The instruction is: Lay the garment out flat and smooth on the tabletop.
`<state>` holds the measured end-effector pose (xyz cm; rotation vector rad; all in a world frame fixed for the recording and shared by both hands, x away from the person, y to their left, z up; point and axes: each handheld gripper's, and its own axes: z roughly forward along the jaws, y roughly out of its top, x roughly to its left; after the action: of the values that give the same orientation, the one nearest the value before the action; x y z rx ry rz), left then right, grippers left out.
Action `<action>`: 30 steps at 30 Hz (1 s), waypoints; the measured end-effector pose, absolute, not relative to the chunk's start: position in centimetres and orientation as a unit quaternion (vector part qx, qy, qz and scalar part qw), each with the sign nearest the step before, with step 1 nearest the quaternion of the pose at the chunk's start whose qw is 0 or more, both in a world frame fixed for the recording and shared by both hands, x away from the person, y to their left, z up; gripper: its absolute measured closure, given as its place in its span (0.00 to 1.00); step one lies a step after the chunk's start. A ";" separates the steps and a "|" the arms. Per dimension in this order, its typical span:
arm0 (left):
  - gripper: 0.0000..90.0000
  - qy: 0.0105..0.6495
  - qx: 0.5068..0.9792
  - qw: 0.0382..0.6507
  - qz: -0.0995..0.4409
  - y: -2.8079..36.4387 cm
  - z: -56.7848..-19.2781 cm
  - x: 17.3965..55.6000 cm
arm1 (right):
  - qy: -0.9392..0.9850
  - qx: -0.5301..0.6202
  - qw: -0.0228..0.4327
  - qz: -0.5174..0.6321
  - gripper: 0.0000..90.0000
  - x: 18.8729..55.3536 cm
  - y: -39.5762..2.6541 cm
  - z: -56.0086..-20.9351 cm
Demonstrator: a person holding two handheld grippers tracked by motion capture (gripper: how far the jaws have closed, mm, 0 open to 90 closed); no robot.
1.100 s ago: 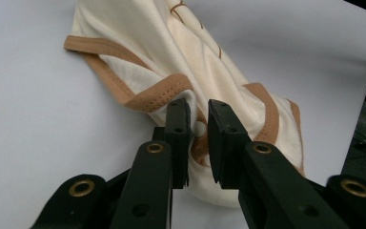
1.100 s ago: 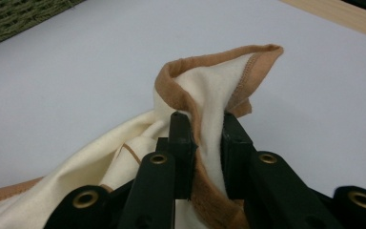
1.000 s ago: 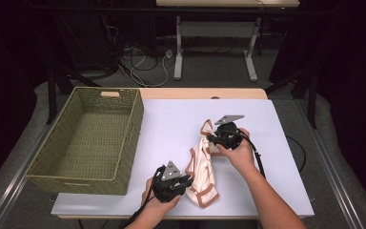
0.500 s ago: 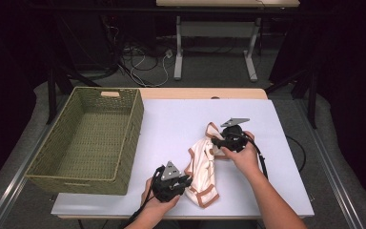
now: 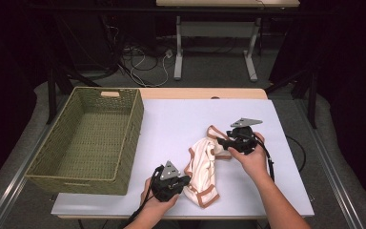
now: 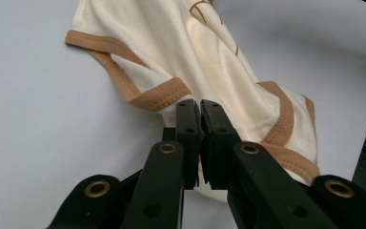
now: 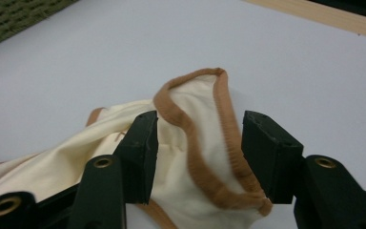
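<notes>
Handling a cream garment with tan trim (image 5: 204, 168), which lies crumpled on the white counter (image 5: 171, 124) right of the wicker basket (image 5: 88, 138). Judgement: keep one end pinned while the other edge is re-gripped on the trim, not loose cloth. Left tongs (image 6: 200, 107) are pressed together, pinching the tan hem. Right tongs (image 7: 199, 143) have just been opening; jaws stand spread astride the trimmed opening, pads not pressing.
</notes>
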<state>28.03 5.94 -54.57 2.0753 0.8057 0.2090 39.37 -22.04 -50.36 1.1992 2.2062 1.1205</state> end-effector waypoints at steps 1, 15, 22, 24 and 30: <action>0.96 0.327 0.833 0.439 0.080 5.9 -54.6 28.0 | 0.787 0.424 0.196 0.403 0.51 39.1 -22.1 -50.1; 0.98 0.334 0.832 0.434 0.090 6.7 -54.4 28.1 | 0.806 0.373 0.192 0.418 0.49 34.1 -20.9 -49.5; 0.98 0.345 0.828 0.432 0.089 7.1 -54.3 28.1 | 0.815 0.367 0.169 0.415 0.49 31.8 -20.7 -50.2; 0.98 0.347 0.828 0.431 0.092 7.4 -54.2 28.2 | 0.812 0.369 0.169 0.420 0.49 31.1 -20.6 -50.4; 0.98 0.356 0.826 0.426 0.098 8.1 -54.1 28.5 | 0.810 0.373 0.157 0.424 0.53 29.0 -20.3 -50.6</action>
<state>28.47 8.15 -54.09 2.0646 0.8904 0.2461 28.96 -20.31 -50.63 1.0681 2.3172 1.2141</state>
